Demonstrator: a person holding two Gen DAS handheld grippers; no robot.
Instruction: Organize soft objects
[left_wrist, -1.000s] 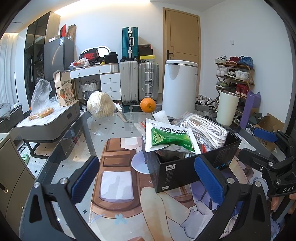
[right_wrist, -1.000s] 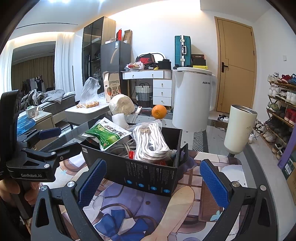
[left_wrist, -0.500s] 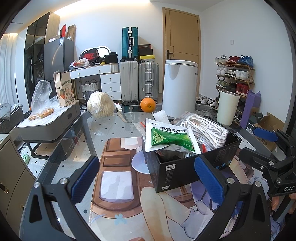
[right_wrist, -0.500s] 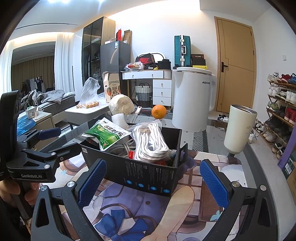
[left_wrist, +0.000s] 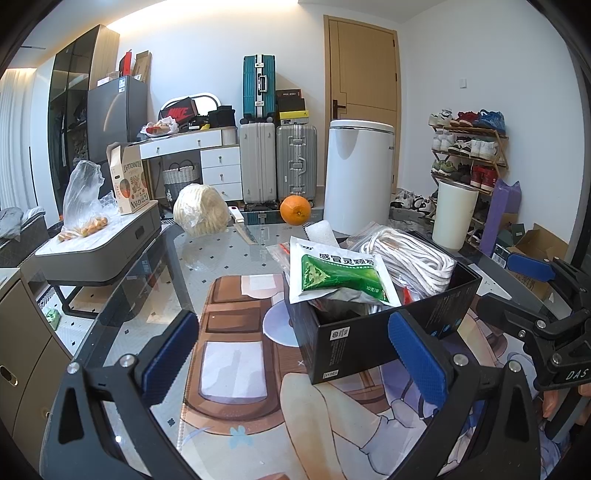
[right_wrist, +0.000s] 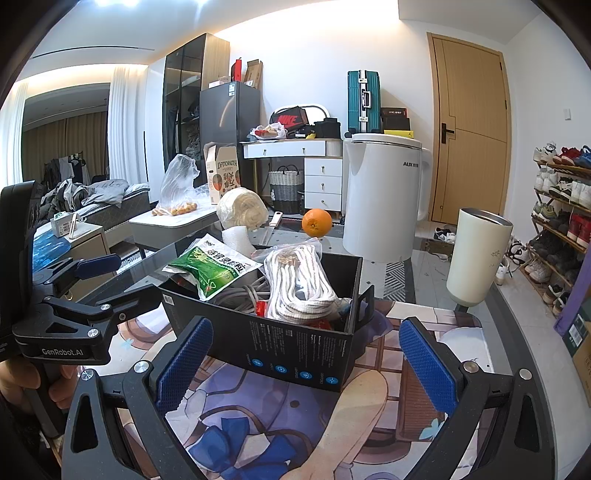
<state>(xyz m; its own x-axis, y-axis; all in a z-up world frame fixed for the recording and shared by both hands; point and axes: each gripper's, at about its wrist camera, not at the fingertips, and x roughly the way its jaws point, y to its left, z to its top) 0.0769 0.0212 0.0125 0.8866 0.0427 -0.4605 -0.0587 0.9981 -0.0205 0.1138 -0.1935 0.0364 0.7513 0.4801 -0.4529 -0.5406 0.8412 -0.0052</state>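
"GenRobot.AI" lettering on left gripper (right_wrist: 99, 273)

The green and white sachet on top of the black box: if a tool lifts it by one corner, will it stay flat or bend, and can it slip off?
The green and white foil sachet will probably sag, since it already drapes over the black cardboard box edge. Its glossy film looks slippery. It seems light, resting loosely on the contents beside the white coiled rope, so a nudge may slide it off.

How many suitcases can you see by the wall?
3. A teal suitcase stands on top of two silver ones: the light silver suitcase on the left and the grey suitcase beside it. More could be hidden behind.
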